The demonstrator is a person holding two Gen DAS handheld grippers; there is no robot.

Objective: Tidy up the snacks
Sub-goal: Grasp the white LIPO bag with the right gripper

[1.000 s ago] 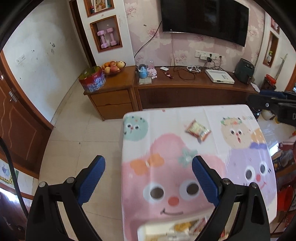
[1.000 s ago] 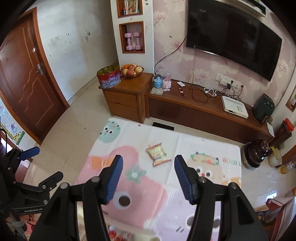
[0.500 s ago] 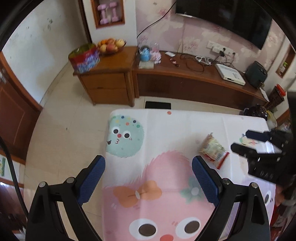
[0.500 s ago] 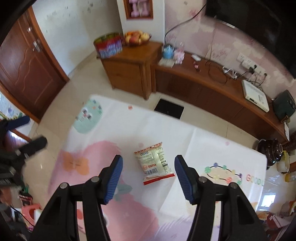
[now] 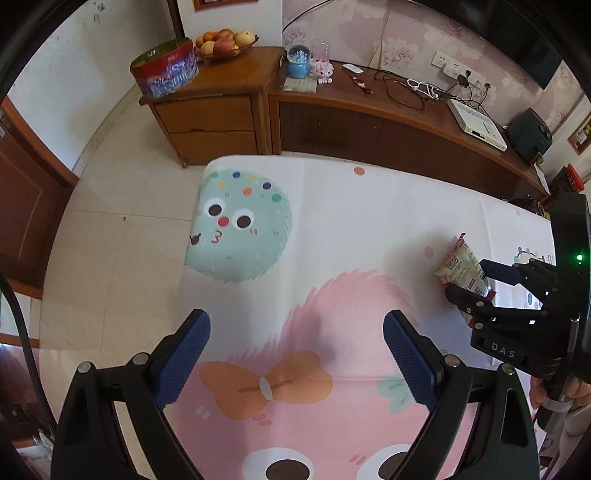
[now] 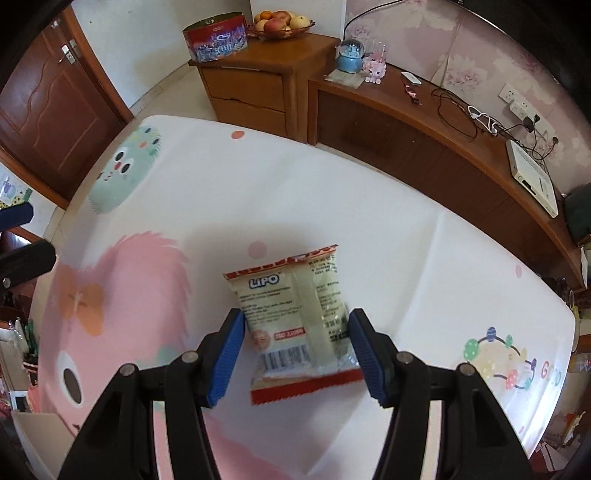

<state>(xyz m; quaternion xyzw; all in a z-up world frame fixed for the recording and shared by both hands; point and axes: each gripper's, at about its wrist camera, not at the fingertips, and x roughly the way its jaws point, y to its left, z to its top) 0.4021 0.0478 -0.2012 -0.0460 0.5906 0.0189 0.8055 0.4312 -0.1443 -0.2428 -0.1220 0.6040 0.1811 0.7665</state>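
Table (image 6: 332, 192): cartoon-print cloth, fills the frame's centre. Wooden sideboard (image 6: 266, 66), along the top: carries a red tin (image 6: 216, 37), contents unseen, and a bowl of fruit (image 6: 282, 22).

Snack packet (image 6: 295, 317): lying flat at lower centre, long axis running up the frame, red sealed edge nearest the camera.

Right hand-held gripper (image 6: 295, 354): open, blue pads on either side of the packet, not pressing it.

Left hand-held gripper (image 5: 295, 365): open and empty over the pink print, nothing between its pads.
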